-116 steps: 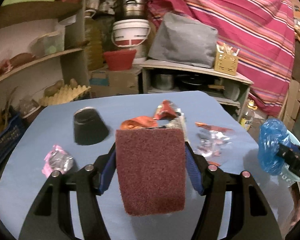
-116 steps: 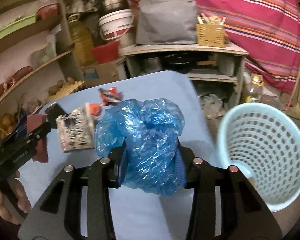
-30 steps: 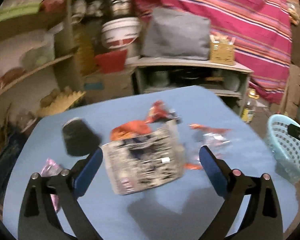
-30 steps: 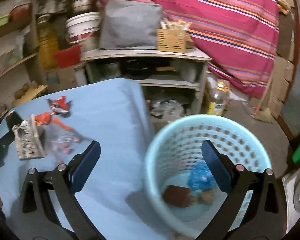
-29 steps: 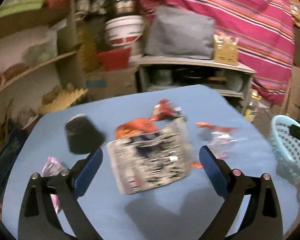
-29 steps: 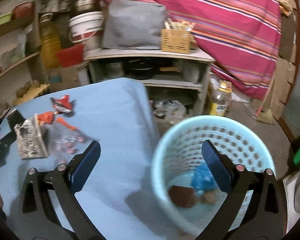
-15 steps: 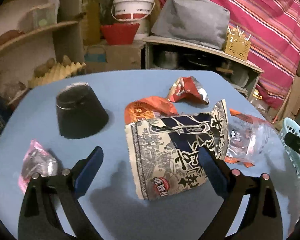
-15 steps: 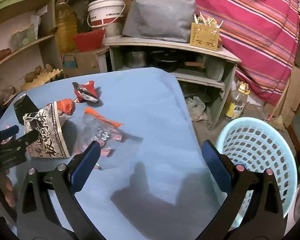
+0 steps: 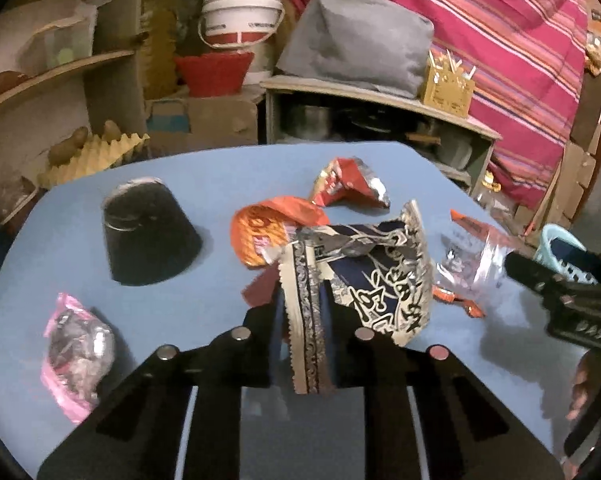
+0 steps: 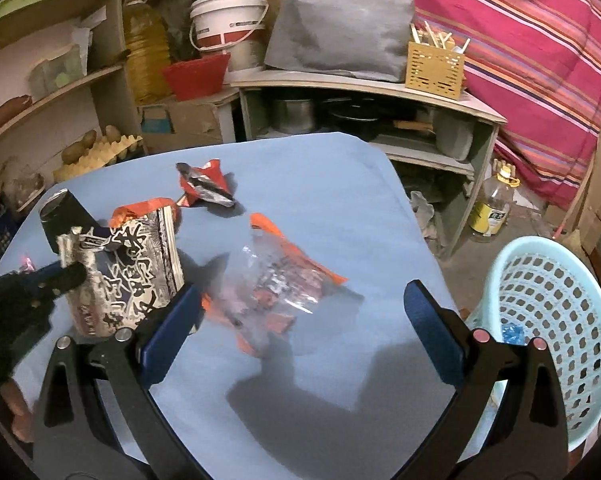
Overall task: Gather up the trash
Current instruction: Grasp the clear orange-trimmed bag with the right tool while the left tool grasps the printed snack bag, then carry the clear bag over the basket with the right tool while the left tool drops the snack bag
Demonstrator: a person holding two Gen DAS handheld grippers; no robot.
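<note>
My left gripper (image 9: 302,314) has its jaws closing, and the pads press on the near edge of a black-and-white printed snack bag (image 9: 380,276), which stands crumpled on the blue table (image 9: 80,264). In the right wrist view the same bag (image 10: 136,264) is at the left, with the left gripper (image 10: 66,274) pinching its edge. My right gripper (image 10: 302,300) is open, hovering just short of a clear plastic bag with orange edges (image 10: 276,284); nothing is between its fingers.
An orange wrapper (image 9: 268,224), a red foil wrapper (image 9: 348,188), an upturned black cup (image 9: 144,232) and a pink wrapper (image 9: 76,348) lie on the table. A pale blue basket (image 10: 560,304) stands off the table's right side. Shelves with clutter stand behind.
The left jaws went from wide open to closed on the printed bag's edge. The right gripper swung left, from over the basket to over the table by the clear bag.
</note>
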